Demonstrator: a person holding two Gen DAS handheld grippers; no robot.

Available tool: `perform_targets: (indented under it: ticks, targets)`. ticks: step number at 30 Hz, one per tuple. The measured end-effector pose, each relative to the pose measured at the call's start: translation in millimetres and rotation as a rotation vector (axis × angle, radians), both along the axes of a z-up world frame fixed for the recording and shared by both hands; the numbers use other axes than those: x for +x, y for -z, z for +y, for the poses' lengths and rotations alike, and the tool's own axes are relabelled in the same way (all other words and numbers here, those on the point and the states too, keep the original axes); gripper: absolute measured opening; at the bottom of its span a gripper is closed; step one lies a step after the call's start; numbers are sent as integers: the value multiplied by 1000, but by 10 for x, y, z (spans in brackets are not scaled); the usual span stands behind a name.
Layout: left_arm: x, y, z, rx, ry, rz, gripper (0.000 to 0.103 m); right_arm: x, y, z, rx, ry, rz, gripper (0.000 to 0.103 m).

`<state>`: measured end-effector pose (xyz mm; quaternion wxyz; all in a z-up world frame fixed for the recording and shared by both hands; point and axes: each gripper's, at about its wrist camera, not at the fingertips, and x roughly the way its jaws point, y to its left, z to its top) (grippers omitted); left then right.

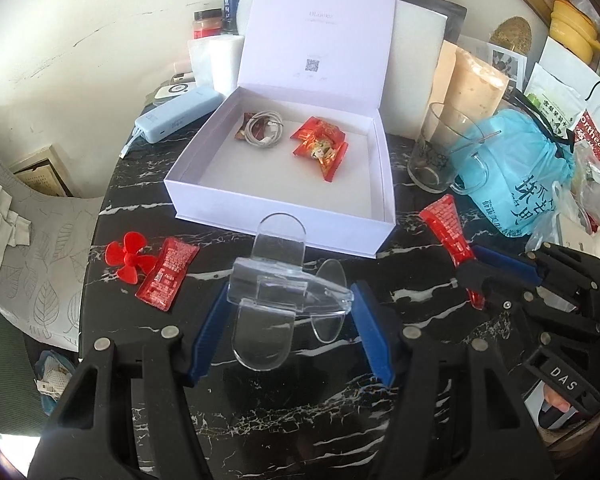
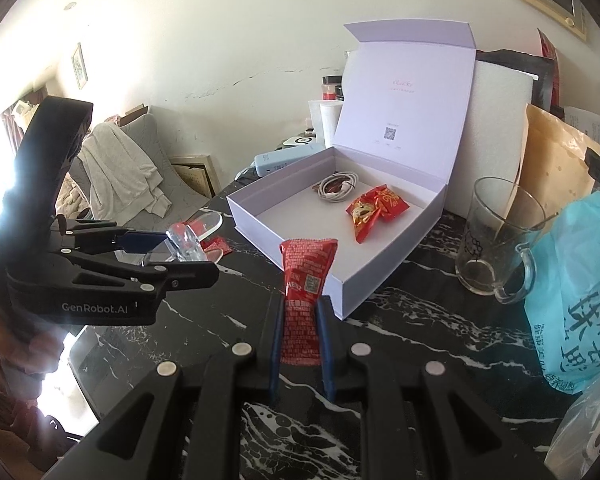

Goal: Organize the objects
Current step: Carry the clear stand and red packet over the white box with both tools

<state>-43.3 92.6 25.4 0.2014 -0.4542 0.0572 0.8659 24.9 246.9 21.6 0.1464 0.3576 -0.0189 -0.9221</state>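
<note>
White box (image 1: 260, 200) sits open on the black marbled tabletop (image 1: 300, 400), lid standing up at the back with a QR code printed inside it. Inside the box: coiled white cable (image 1: 262, 128) toward the back left, red-gold snack packets (image 1: 320, 144) to its right; the front half of the floor is bare.

Left claw (image 1: 292, 320) grips a clear plastic stand (image 1: 280, 280) between its blue pads, held above the tabletop in front of the box. Right claw (image 2: 300, 340) is clamped on a red sauce packet (image 2: 304, 288), which sticks up from the pads just before the box's near corner; its small print is too small to read.

Left claw's body reads "GenRobot.AI" in the right wrist view; the right one shows "DAS" in the left view.

On the tabletop left of the box: red propeller (image 1: 128, 260) touching another red packet (image 1: 168, 276). Blue power bank (image 1: 176, 114) lies behind the box's left side. Right of the box: glass mug (image 1: 440, 152), then a blue plastic bag (image 1: 512, 172) with Chinese characters. Jars and paper bags crowd the back.
</note>
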Motion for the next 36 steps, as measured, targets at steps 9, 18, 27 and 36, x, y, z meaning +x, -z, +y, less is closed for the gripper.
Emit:
perform_targets:
  ticks: [9, 18, 27, 36]
  targets:
    - [-246, -6, 174, -3, 23, -5, 60, -267, 4, 116, -8, 6, -23, 15]
    - [-572, 35, 301, -20, 48, -21, 60, -594, 7, 180, -8, 4, -42, 15]
    - [-983, 51, 374, -19, 46, -24, 60, -956, 9, 228, 7, -3, -50, 15]
    - [-1354, 89, 472, -40, 53, -21, 60, -1311, 57, 313, 1, 7, -48, 15]
